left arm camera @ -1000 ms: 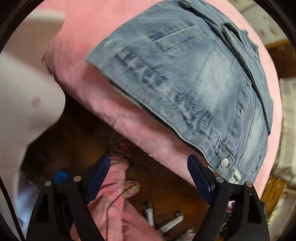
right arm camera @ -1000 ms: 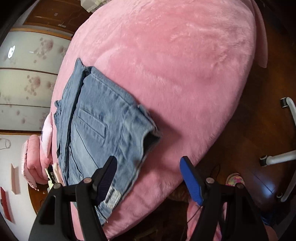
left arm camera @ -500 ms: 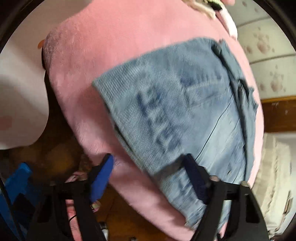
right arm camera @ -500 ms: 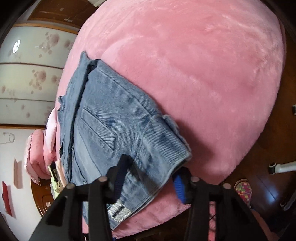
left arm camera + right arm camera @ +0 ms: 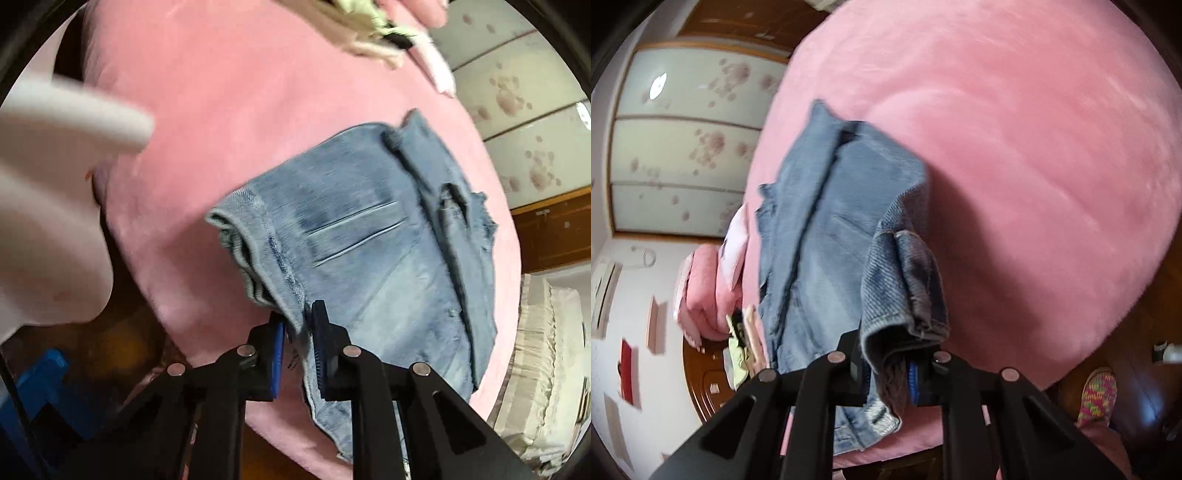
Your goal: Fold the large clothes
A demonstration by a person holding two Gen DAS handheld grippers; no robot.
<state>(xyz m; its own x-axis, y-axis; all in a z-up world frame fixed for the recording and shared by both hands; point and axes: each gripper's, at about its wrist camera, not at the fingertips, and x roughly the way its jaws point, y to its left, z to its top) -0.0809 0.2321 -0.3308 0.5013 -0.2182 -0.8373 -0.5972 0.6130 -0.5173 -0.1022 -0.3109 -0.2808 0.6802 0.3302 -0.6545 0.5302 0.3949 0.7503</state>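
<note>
Left wrist view: left hand-held gripper (image 5: 298, 334) pinches the denim garment (image 5: 373, 254) hem, right hand-held gripper (image 5: 886, 363) clamps the other corner (both clamped), cloth stretching away across the pink bed (image 5: 1015, 129).

Motion blur smears the denim garment (image 5: 376, 251) in both wrist views. The right gripper (image 5: 886, 369) hides its own pads behind bunched cloth. The pink blanket (image 5: 1034, 166) runs past the frame edges.
</note>
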